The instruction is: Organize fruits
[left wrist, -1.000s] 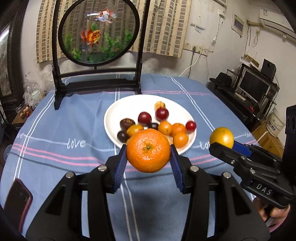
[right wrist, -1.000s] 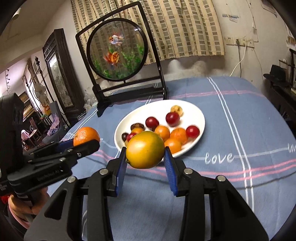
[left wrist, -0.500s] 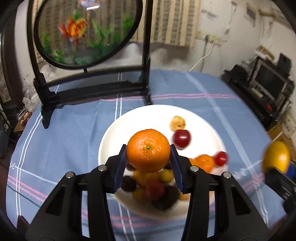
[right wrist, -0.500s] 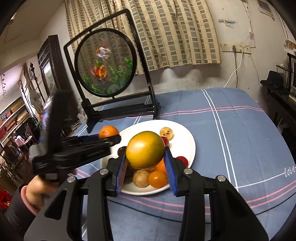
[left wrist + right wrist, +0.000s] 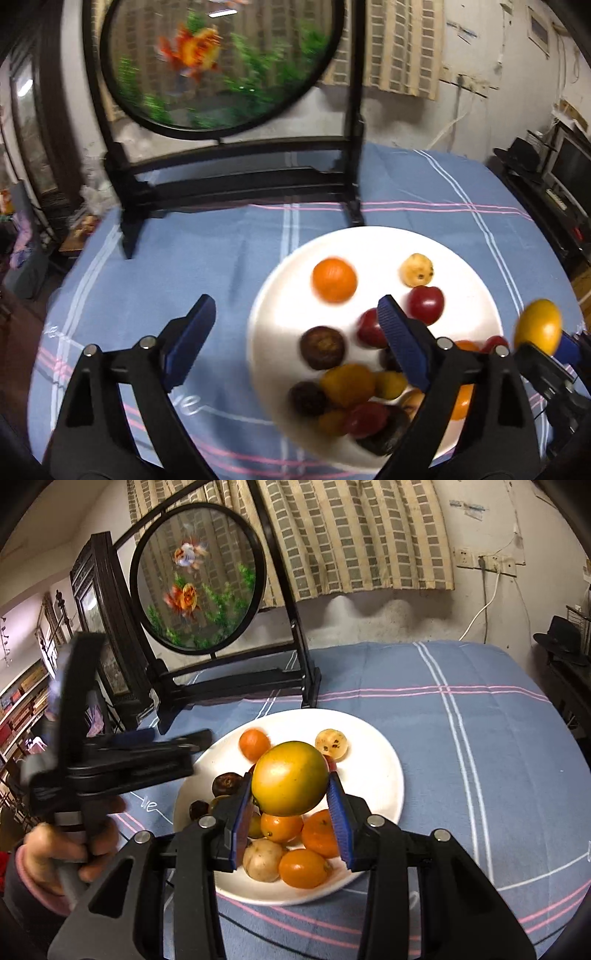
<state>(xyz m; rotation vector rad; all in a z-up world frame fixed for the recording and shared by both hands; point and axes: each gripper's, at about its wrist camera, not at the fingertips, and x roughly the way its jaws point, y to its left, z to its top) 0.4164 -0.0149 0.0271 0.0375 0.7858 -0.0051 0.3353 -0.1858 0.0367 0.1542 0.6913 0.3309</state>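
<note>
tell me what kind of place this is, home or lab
Most likely a lived-in home room, not a lab. A table under a blue striped cloth holds a white plate of fruit, a round goldfish screen stands behind it, and a checked curtain hangs on the wall.

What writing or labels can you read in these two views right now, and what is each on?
"ve": white script on the blue tablecloth, left of the white plate in the right wrist view; the rest is hidden.
"e": the same script in the left wrist view, blurred, partly behind the left gripper.
No other text is readable; the gripper bodies show no legible marking.
</note>
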